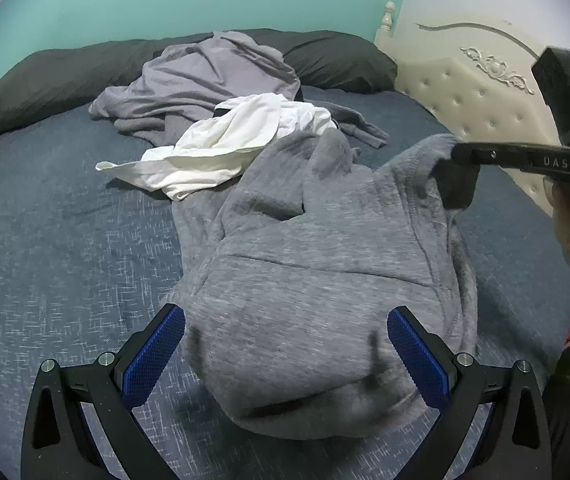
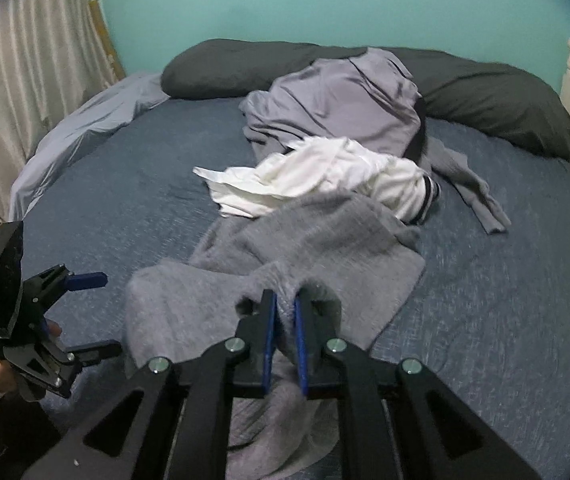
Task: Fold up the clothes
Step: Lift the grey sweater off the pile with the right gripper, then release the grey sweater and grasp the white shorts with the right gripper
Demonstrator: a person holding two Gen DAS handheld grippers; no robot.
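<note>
On the blue bed (image 1: 53, 240), backed by a dark bolster (image 1: 65, 76) along the turquoise wall, three garments are seen, and none is yet folded. Farthest back, a lilac garment (image 2: 337, 100) is heaped against the bolster; a white top (image 2: 317, 176) with striped cuffs is crumpled just in front of it, touching it. Nearest, a grey fleece hoodie (image 1: 305, 280) is stretched toward the cameras, its far end lying beside the white top, its front pocket seam visible, its cloth still bunched and uneven. The hoodie is judged to be the piece in hand, at the spreading stage: it remains to be laid flat, and every fold is still to be made, with the other two garments untouched. The right gripper (image 2: 285, 312) is clamped on a pinch of the hoodie's edge, cloth being wedged between its blue pads. The left gripper (image 1: 285, 344) is held wide apart, the hoodie's near end lying between its pads (image 1: 157, 348) without being pressed
</note>
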